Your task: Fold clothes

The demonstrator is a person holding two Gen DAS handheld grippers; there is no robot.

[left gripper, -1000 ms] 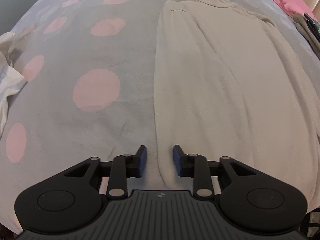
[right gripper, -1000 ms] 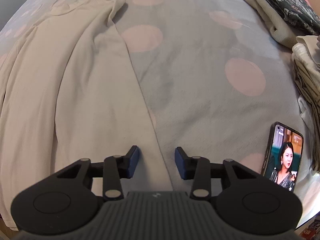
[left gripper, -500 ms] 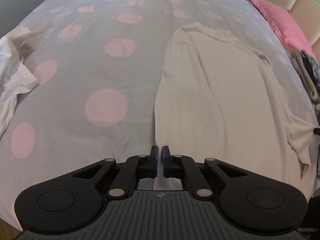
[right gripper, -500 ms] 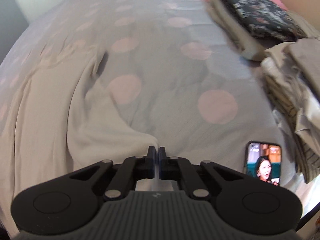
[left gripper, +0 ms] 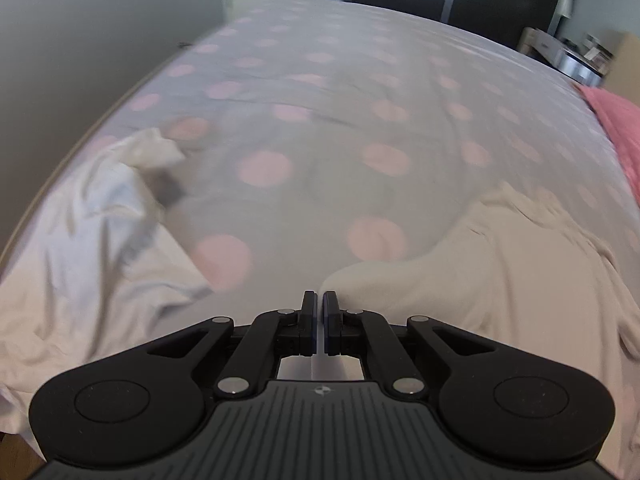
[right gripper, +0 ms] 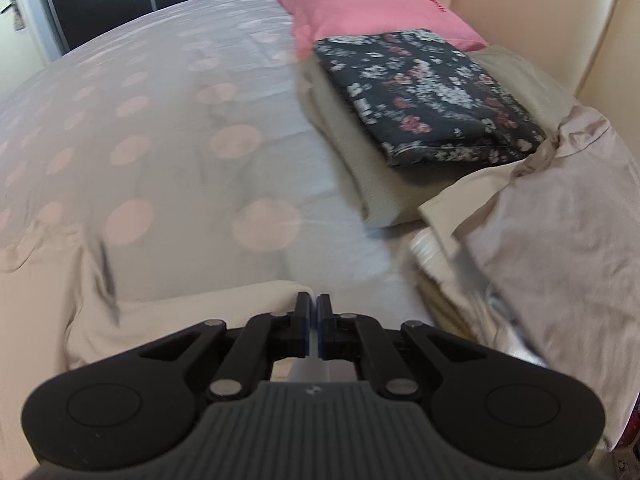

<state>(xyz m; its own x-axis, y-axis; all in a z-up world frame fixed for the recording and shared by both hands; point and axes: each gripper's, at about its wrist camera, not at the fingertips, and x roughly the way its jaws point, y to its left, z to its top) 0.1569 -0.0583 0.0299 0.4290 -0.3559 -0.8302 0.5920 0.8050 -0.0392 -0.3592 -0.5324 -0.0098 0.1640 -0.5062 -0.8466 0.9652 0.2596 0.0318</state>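
A cream long-sleeved garment (left gripper: 500,280) lies on the grey bedspread with pink dots (left gripper: 320,140). My left gripper (left gripper: 320,300) is shut on the garment's bottom left corner, lifted off the bed. In the right wrist view the same garment (right gripper: 180,320) spreads to the left. My right gripper (right gripper: 313,302) is shut on its bottom right corner, also raised. The hem between the two grippers is hidden below the tools.
A crumpled white garment (left gripper: 92,248) lies at the bed's left edge. On the right are a pink pillow (right gripper: 368,4), a folded dark floral garment (right gripper: 428,96) on a beige stack (right gripper: 360,160), and a pile of pale clothes (right gripper: 560,248).
Both grippers closed on the garment's bottom corners, then lifted and carried them up the bed. The views tilted up; the phone has left the right view.
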